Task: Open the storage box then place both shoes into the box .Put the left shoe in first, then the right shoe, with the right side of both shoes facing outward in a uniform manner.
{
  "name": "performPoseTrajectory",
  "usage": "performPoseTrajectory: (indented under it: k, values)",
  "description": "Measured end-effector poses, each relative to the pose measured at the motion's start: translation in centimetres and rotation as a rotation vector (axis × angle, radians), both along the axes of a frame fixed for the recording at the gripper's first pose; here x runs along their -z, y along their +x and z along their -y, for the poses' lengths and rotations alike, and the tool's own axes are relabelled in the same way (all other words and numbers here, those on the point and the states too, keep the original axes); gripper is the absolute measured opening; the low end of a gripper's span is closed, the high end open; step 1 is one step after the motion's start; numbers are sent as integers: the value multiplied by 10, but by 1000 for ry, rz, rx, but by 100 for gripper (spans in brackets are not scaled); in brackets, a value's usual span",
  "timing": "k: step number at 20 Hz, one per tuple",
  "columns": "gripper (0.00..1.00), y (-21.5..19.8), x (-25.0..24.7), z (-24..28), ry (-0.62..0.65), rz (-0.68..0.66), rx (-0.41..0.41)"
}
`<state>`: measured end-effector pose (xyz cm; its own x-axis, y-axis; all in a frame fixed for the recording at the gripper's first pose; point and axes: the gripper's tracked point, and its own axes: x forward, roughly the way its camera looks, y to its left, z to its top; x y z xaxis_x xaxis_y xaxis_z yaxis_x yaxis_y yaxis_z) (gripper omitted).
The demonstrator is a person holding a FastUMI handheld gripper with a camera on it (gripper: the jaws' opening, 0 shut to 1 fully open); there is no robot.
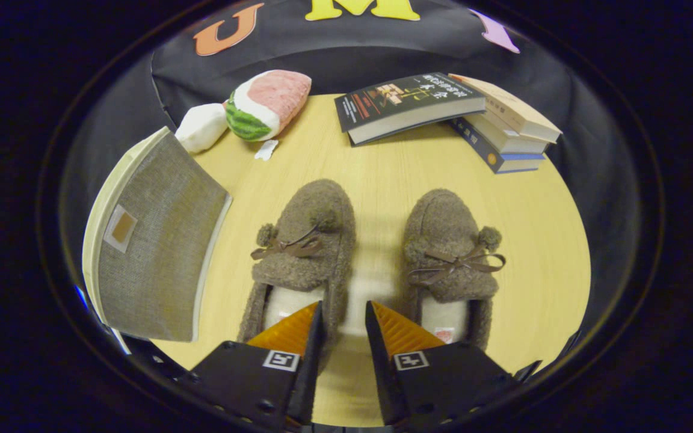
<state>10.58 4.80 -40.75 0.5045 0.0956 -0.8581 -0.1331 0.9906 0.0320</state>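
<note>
Two fuzzy brown shoes sit toes-away on the table [382, 168], the left shoe [304, 252] and right shoe [452, 258] just ahead of my gripper [344, 319]. My fingers stand narrowly apart, holding nothing, over the gap between the heels. The storage box [154, 240] lies beside the left shoe, its lid seemingly closed. I judge opening it comes first: I should swing over and catch the lid's edge squarely.

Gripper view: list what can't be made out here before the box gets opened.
- Storage box: its near end runs behind the gripper body; whether it is latched, and what is inside, is hidden by the closed lid.
- Left shoe and right shoe: heels covered by the fingers, which stand slightly apart, holding nothing.
- Books: the lower ones are partly covered by those above.
- Small white scrap by the watermelon plush: too small to identify.
</note>
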Motion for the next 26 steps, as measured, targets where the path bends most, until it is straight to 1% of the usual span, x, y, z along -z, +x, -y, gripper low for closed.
performPoseTrajectory:
  k: [2,3,4,5,6,7,10,13,17,20,22,26]
  values:
    - [25,-1,5,1,5,-26,14]
    - [7,-1,3,-3,23,-30,15]
    - [6,-1,3,-10,56,-35,-6]
    - [6,-1,1,-10,64,-37,-7]
    - [6,-2,-3,-8,80,-52,6]
    - [0,-5,-5,-5,95,-70,21]
    - [0,-15,-10,-4,163,-125,56]
    - [0,-21,-34,-3,209,-142,90]
    - [0,-32,-88,-18,259,-108,103]
    - [0,-38,-134,-42,292,-61,88]
    - [0,-44,-164,-68,313,-26,71]
    - [0,-55,-197,-132,350,3,29]
